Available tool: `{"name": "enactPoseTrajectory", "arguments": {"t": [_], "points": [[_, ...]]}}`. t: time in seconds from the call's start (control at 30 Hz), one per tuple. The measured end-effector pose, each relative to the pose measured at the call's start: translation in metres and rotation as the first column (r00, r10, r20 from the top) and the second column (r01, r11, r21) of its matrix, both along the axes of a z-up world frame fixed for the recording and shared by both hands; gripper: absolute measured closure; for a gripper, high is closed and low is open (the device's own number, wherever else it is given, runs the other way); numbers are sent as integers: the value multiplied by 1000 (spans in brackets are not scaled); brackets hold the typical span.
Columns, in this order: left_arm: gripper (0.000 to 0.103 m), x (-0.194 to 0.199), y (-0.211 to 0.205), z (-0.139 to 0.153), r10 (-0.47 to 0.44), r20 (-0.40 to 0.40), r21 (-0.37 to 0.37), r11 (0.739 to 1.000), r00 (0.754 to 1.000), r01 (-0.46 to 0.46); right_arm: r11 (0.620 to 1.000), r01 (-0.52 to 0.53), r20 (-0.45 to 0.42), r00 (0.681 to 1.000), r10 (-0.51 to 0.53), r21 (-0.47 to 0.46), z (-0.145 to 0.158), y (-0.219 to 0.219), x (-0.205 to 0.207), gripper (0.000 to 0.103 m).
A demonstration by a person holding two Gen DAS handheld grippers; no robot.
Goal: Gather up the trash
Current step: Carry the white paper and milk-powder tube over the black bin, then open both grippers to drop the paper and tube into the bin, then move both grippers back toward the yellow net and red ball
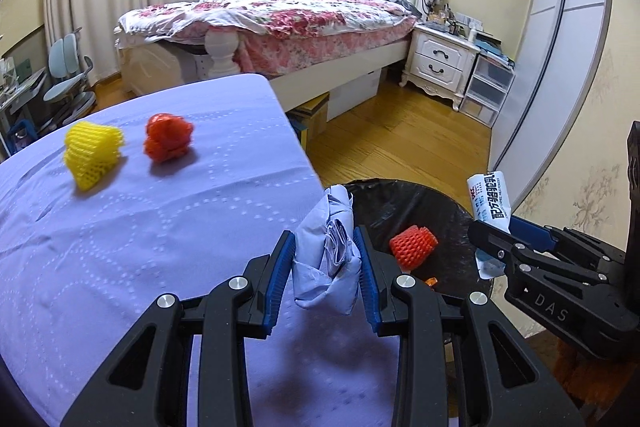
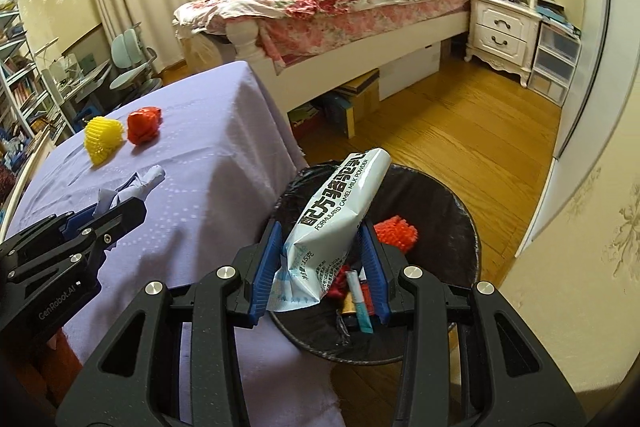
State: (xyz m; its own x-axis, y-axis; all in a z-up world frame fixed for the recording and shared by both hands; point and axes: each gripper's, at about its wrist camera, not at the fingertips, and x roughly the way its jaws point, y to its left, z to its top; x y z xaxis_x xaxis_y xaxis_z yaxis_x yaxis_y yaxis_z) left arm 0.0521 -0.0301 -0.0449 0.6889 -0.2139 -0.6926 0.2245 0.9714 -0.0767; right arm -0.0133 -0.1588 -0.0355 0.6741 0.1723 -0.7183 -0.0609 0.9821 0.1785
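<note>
Item, left gripper (image 1: 324, 267): blue pads clamped on a crumpled pale-lilac paper wad (image 1: 326, 259), hanging at the edge of the lilac-clothed table (image 1: 160, 227), just short of the round black-lined trash bin (image 1: 452, 211). Item, right gripper (image 2: 320, 267): clamped on a white-and-pale-blue milk powder sachet (image 2: 332, 219), already over the bin. Advice: bring each load fully inside the rim before parting the jaws; a yellow foam fruit net (image 1: 92, 153) and a crumpled red wrapper (image 1: 168, 137) remain on the table
</note>
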Motion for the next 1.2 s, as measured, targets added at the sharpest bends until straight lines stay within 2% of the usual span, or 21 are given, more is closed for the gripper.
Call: {"name": "enactPoseTrajectory", "arguments": {"t": [0.53, 0.6, 0.63, 0.67, 0.73, 0.77, 1.0, 1.07, 1.2], "points": [[69, 22, -47, -16, -81, -40, 49, 995, 996, 83, 999, 35, -21, 999, -34, 17, -17, -39, 16, 63], [65, 24, -49, -18, -81, -42, 64, 994, 996, 84, 999, 41, -23, 999, -41, 28, -18, -42, 18, 63], [56, 25, -49, -18, -79, -43, 66, 994, 996, 82, 998, 47, -28, 999, -46, 39, -20, -45, 18, 62], [49, 26, -49, -18, -77, -43, 65, 995, 996, 79, 998, 53, -26, 998, -52, 41, -20, -46, 18, 53], [41, 26, -47, -17, -65, -37, 57, 996, 997, 68, 997, 69, -20, 997, -68, 42, -20, -49, 18, 44], [36, 26, -47, -17, -61, -36, 55, 997, 997, 63, 997, 71, -21, 997, -70, 42, -20, -48, 18, 44], [30, 25, -42, -13, -23, -25, 45, 999, 999, 24, 994, 101, -22, 995, -100, 47, -20, -52, 16, 40], [29, 23, -40, -11, -13, -15, 54, 998, 1000, 13, 993, 107, -19, 994, -106, 50, -19, -52, 16, 35], [28, 20, -28, -6, 28, 29, 100, 995, 999, -31, 992, 106, -20, 994, -105, 63, -16, -48, 17, 31]]}}
